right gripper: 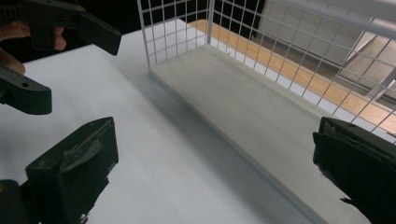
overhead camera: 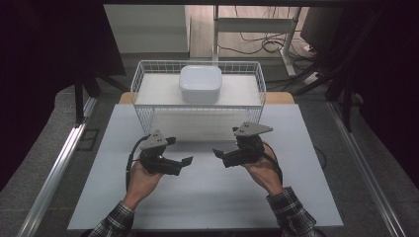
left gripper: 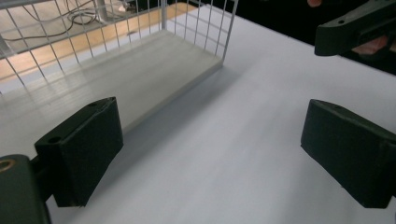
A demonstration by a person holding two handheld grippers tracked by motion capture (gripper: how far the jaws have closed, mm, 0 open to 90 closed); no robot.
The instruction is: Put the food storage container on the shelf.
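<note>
A white wire basket [overhead camera: 140,74] stands at the far middle of the white table [overhead camera: 207,202]. A white square bowl [overhead camera: 200,83] rests on the basket's upper level. My left gripper [overhead camera: 179,152] is open and empty and points right, just in front of the basket. My right gripper [overhead camera: 226,143] faces it from the right, also open and empty. In the left gripper view my left gripper [left gripper: 210,154] hangs over bare table beside the basket's pale floor board [left gripper: 116,70]. In the right gripper view my right gripper [right gripper: 215,172] is spread wide near the same board [right gripper: 243,98].
Each gripper view shows the other gripper farther off: the right gripper [left gripper: 355,25] and the left gripper [right gripper: 70,21]. Metal rails [overhead camera: 59,163] run along the floor on both sides. A desk frame [overhead camera: 254,24] and cables [overhead camera: 269,44] lie behind the table.
</note>
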